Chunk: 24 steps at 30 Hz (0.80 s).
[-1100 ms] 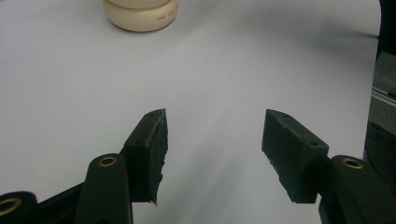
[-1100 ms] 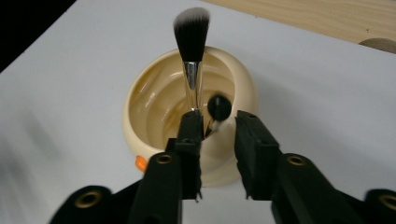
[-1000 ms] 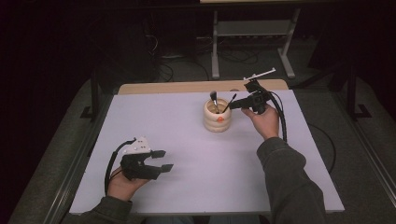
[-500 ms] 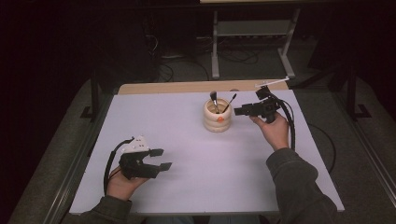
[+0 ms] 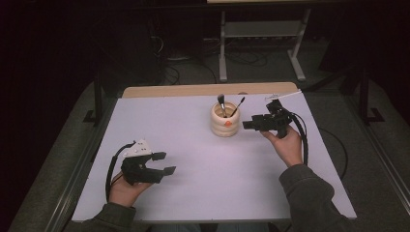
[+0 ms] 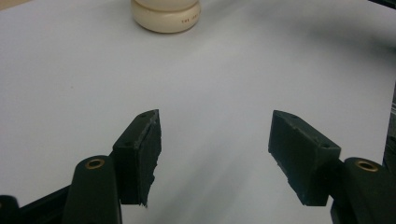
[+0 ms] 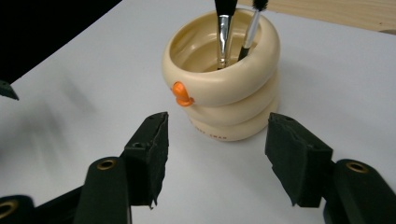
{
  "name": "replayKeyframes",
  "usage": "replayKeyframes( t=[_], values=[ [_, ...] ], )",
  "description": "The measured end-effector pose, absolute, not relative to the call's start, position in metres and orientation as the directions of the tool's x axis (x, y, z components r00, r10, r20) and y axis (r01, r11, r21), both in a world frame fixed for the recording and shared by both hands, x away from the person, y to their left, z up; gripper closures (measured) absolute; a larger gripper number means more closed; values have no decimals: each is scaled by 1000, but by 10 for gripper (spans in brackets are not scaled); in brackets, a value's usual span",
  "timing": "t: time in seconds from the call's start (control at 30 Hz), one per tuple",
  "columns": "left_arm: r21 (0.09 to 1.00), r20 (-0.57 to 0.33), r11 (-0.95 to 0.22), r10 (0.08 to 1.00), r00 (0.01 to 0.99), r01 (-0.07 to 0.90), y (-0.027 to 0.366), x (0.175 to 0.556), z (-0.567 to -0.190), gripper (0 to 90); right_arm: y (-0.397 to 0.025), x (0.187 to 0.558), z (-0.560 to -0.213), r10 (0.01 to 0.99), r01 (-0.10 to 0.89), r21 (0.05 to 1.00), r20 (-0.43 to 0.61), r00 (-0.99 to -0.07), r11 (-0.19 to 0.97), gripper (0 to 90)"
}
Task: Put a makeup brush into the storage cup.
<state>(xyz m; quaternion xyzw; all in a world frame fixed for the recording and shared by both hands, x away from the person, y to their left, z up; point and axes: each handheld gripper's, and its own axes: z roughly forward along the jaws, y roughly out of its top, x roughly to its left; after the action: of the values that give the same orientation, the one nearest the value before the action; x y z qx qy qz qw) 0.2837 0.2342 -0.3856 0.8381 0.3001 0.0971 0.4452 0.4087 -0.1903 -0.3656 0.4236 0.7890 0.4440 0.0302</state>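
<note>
A cream ringed cup (image 5: 225,122) with an orange knob (image 7: 181,94) stands upright near the table's far middle. Two brushes (image 5: 222,103) lean inside it, bristle ends up. My right gripper (image 5: 249,124) hovers just right of the cup, jaws open and empty, pointing at it; in the right gripper view the cup (image 7: 223,79) lies a short way beyond the open jaws. My left gripper (image 5: 163,163) rests near the front left of the table, open with nothing between its jaws. The cup's base (image 6: 166,15) appears far ahead in the left gripper view.
The white table top (image 5: 193,159) ends in a wooden strip (image 5: 208,89) at the far edge. A thin pale stick (image 5: 283,96) lies at the far right corner. Cables trail from both grippers. A metal stand (image 5: 261,34) and dark floor lie behind the table.
My right gripper has come down and back from the cup's rim toward the right, now lower beside the cup. The left gripper has stayed put.
</note>
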Motion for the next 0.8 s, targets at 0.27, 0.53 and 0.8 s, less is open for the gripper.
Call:
replayKeyframes(
  t=[0.27,0.53,0.8],
  values=[
    [808,-101,-418,597,796,416,236,285,-386,324,-189,398,-366,689,629,733,315,-653,260,348],
    [809,-108,-404,611,784,426,238,286,-386,304,-187,388,-367,702,625,734,296,-647,266,290],
    [807,-97,-412,614,783,423,242,287,-385,293,-188,382,-369,707,620,739,287,-646,266,257]
  ],
)
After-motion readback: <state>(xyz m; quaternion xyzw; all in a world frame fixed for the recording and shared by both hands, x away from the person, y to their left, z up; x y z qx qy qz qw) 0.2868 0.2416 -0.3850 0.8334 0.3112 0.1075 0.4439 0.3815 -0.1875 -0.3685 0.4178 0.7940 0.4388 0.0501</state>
